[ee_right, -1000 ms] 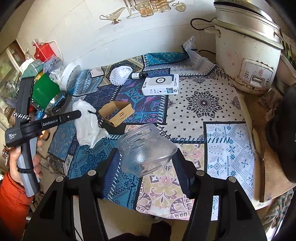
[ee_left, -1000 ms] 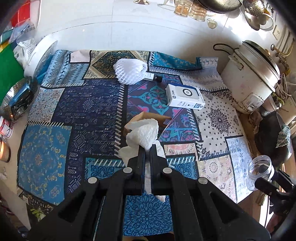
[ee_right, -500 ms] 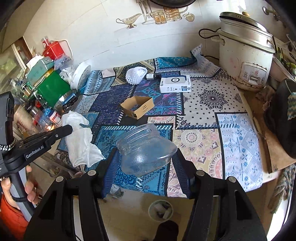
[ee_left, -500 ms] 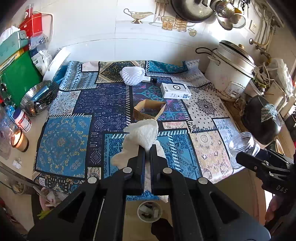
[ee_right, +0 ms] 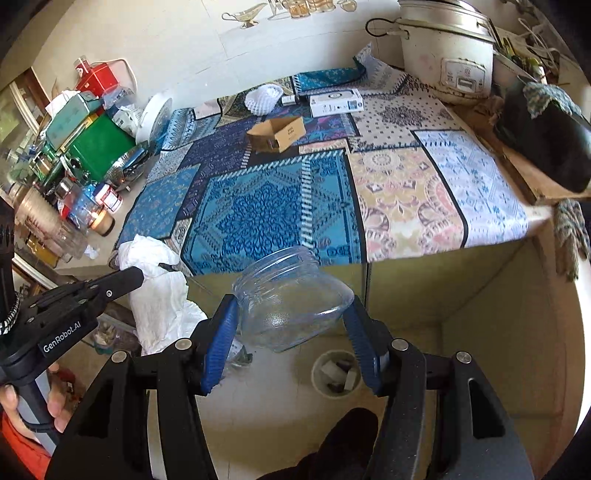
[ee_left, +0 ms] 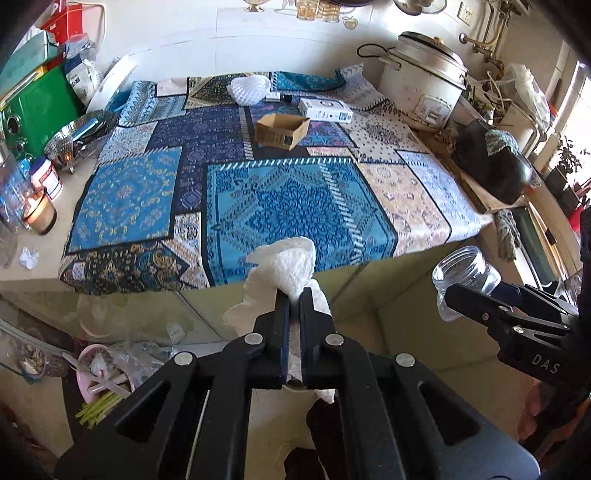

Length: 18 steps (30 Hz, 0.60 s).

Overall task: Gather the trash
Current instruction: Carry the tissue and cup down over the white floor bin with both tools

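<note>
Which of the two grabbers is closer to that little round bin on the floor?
Right. The right gripper, holding the glass jar, hangs almost directly above the bin. The left gripper, clamping the crumpled tissue, is off to the bin's left.

Home kitchen, lived-in and cluttered. Counter w/ a patchwork cloth (ee_left: 280, 199) in blues and creams spread over it. Big white rice cooker (ee_left: 421, 88) at the back right corner, cord plugged behind. Tiled wall (ee_left: 221, 40) w/ decals of a gravy boat (ee_right: 243, 16) and jars. Left side: steel steamer basket (ee_left: 79, 134), green tin (ee_left: 35, 107), red tin (ee_right: 98, 79), small jars, a lit candle in glass (ee_left: 37, 214). Black wok (ee_left: 491, 170) on a wood board at right. Floor below has a small waste bin (ee_right: 338, 373) and a pink bowl of veg scraps (ee_left: 99, 376).
</note>
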Available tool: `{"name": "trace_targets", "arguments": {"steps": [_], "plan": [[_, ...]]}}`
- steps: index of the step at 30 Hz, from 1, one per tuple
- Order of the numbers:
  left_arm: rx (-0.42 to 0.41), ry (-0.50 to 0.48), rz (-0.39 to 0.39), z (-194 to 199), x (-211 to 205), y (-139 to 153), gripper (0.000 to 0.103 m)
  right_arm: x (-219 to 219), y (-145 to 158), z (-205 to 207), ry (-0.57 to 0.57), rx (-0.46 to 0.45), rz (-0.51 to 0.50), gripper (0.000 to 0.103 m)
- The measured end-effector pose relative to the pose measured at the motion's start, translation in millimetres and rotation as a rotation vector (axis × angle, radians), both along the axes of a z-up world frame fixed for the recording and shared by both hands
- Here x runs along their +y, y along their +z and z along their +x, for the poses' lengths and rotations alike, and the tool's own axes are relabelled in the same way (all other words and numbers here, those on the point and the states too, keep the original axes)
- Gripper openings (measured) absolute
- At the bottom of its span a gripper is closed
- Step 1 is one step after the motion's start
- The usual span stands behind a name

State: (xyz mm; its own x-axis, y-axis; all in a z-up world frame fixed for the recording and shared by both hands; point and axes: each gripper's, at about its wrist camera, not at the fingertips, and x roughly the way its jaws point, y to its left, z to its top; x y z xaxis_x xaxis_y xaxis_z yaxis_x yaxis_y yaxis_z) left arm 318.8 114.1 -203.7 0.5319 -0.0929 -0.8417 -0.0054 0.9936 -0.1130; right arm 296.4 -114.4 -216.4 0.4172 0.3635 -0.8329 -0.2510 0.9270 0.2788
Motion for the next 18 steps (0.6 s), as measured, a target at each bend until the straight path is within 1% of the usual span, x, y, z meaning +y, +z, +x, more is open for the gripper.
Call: {"name": "trace_targets", "arguments": {"steps": [3,6,10,14,16,18], "plan": [[0.044,-0.013,-0.010,-15,-6,-19,0.002,-4,-17,-10,-0.016,0.039,-0.012,0.055],[0.091,-0.022,-0.014,-24,-14,-45,0.002,-8,-39,-18,-0.025,0.081,-0.034,0.055],[0.165,-0.013,-0.025,-27,-23,-92,0.002,-17,-77,-20,-0.023,0.135,-0.056,0.055],[0.230,0.007,-0.018,-25,-35,-153,0.002,-24,-128,-15,-0.007,0.191,-0.071,0.055],[0.262,0.017,-0.021,-24,-39,-188,0.002,-28,-160,-13,0.003,0.219,-0.082,0.055],[0.296,0.033,-0.040,-21,-40,-231,0.002,-32,-197,-12,0.006,0.252,-0.090,0.055]]}}
